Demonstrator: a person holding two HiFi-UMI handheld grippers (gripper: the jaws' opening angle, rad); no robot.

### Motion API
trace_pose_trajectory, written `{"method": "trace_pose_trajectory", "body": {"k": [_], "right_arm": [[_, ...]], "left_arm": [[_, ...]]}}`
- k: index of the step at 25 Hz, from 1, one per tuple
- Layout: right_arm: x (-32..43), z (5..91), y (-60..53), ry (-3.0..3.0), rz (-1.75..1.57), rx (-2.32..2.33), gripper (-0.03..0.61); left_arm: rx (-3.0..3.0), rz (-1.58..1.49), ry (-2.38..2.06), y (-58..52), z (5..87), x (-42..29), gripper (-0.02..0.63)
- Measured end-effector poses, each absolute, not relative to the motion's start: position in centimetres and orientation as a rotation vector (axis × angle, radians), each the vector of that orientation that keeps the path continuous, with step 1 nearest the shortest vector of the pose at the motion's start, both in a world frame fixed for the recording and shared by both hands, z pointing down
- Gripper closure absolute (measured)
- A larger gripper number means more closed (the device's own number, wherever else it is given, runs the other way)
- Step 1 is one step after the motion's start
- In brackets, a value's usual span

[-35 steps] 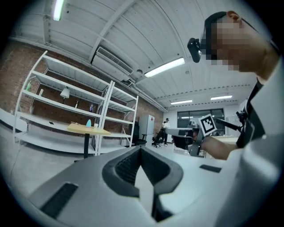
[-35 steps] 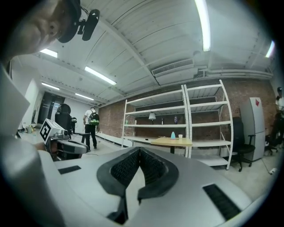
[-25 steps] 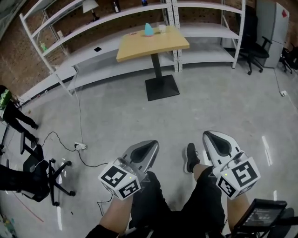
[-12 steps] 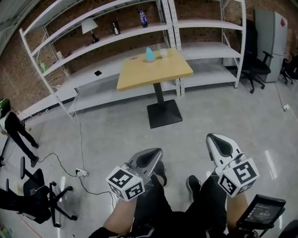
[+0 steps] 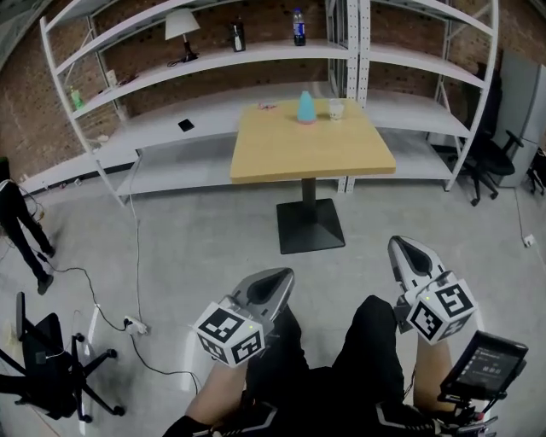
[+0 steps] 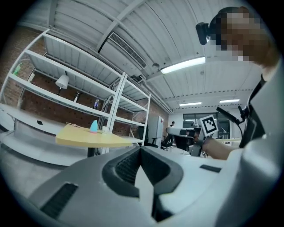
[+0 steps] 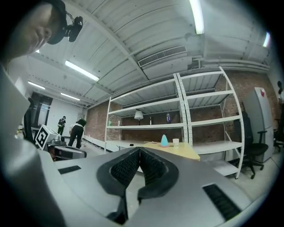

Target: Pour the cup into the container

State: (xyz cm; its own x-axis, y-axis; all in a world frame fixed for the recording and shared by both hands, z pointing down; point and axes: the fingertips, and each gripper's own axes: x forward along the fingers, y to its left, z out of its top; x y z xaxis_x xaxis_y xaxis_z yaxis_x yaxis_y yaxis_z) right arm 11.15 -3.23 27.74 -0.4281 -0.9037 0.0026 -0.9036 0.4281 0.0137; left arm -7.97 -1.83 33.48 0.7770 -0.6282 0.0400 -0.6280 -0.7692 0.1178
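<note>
A wooden table (image 5: 307, 149) stands ahead of me on a black pedestal. At its far edge stand a teal cone-shaped container (image 5: 305, 107) and a small white cup (image 5: 336, 109), side by side. My left gripper (image 5: 281, 275) and right gripper (image 5: 401, 244) are held low above the person's legs, well short of the table, and both point toward it. Both are shut with nothing in them. The left gripper view shows its shut jaws (image 6: 141, 148), with the teal container (image 6: 93, 126) far off. Past the right gripper's shut jaws (image 7: 140, 149) in its own view are the container (image 7: 164, 141) and cup (image 7: 175, 142).
White shelving (image 5: 256, 60) runs behind the table, holding a lamp (image 5: 182, 26) and bottles. An office chair (image 5: 490, 162) stands at the right, another (image 5: 43, 375) at the lower left. A cable and power strip (image 5: 130, 324) lie on the concrete floor. A person (image 5: 17, 222) stands at the left.
The person has walked forward with both grippers. The table, cup and container now sit closer and more central in the head view. Both grippers stay shut.
</note>
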Motion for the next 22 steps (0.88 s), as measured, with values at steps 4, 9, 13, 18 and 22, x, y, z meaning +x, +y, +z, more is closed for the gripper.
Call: {"method": "trace_pose_trajectory", "body": {"k": [4,9,13,18,22], "right_arm": [[10.3,27.0,-11.0,-2.648,-0.026,1.694,0.578],[9.9,27.6,-19.3,-2.656,-0.012,1.673,0.578],[11.2,27.0,-25.1,-2.653,-0.054,1.684,0.578],[13.4,26.1,-29.0,-2.650,-0.065,1.755,0.578],[13.6,26.1,-31.3,-2.665,-0.047,1.762,0.578]], "left_arm": [[2.889,0.029,-1.017,-9.6,32.8,-8.8,0.623],[2.898,0.016,-1.023,-19.6,31.8,-7.9,0.623],[2.880,-0.002,-1.005,-26.1,31.7,-5.9,0.621],[2.952,0.007,-0.948,-29.6,30.6,-3.3,0.623],[2.949,-0.002,-0.952,-31.5,30.4,-3.2,0.623]]}}
